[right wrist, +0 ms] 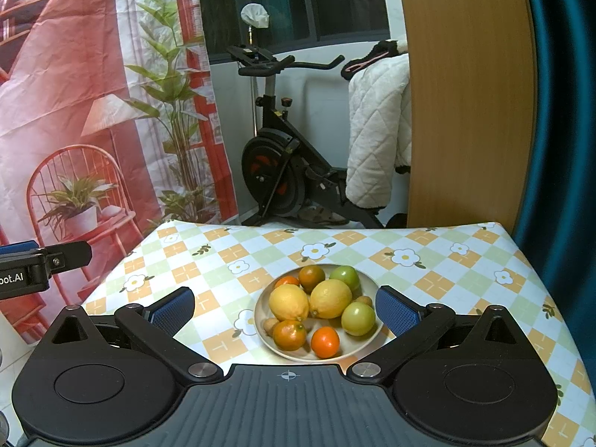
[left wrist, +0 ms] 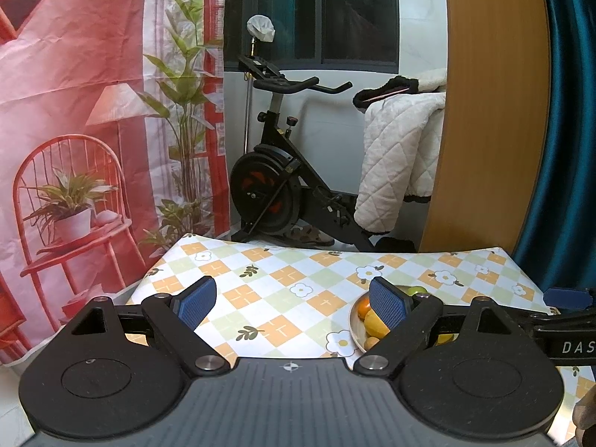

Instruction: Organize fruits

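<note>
Sitting together in one shallow plate on the checked tablecloth, the fruit is all gathered in a single pile — two lemons side by side in the middle, green fruits at the far and right edges, oranges toward the near rim and back, and small brown fruits tucked in the gaps. No fruit shows loose on the cloth in either view. That fits fruit collected into the plate, or equally fruit waiting to be sorted out of it; the pictures do not settle which.

The right gripper hangs just short of the plate with its jaws spread wide, the pile framed between them, gripping and touching nothing — a stance that suits reaching in or drawing away. The left gripper is off to the plate's left, also spread wide and empty, over bare cloth; its right finger hides part of the plate.
</note>
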The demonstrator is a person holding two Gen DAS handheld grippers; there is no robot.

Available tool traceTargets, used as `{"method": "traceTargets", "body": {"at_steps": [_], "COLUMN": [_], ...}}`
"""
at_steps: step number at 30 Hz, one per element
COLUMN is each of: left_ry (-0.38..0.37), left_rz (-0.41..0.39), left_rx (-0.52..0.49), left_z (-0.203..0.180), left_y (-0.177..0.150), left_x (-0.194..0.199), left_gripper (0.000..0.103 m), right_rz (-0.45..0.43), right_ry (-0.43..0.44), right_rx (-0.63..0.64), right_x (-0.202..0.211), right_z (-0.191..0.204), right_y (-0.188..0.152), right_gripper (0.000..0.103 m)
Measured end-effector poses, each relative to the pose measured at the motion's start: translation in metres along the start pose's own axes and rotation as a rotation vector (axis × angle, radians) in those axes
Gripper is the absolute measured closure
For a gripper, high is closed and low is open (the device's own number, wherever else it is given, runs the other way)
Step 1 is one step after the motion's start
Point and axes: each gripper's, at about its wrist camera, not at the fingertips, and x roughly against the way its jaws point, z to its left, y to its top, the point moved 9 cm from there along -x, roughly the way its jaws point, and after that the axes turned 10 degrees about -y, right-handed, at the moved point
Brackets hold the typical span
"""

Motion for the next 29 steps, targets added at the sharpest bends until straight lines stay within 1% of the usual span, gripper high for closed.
{"method": "traceTargets", "body": {"at_steps": [29], "left_ry": [-0.004], "left_rz": [-0.012], "left_rx": [0.005], "left_z": [-0.0038], "left_y": [0.0021], "left_x": [0.0016], "left_gripper": [0.012], "right_rz": [-0.004], "right_ry": [0.001], "right_rx": [-0.001], "right_x": [0.0007], "right_z": [-0.0001], "right_y": [0.0000], "right_gripper": [0.001]}}
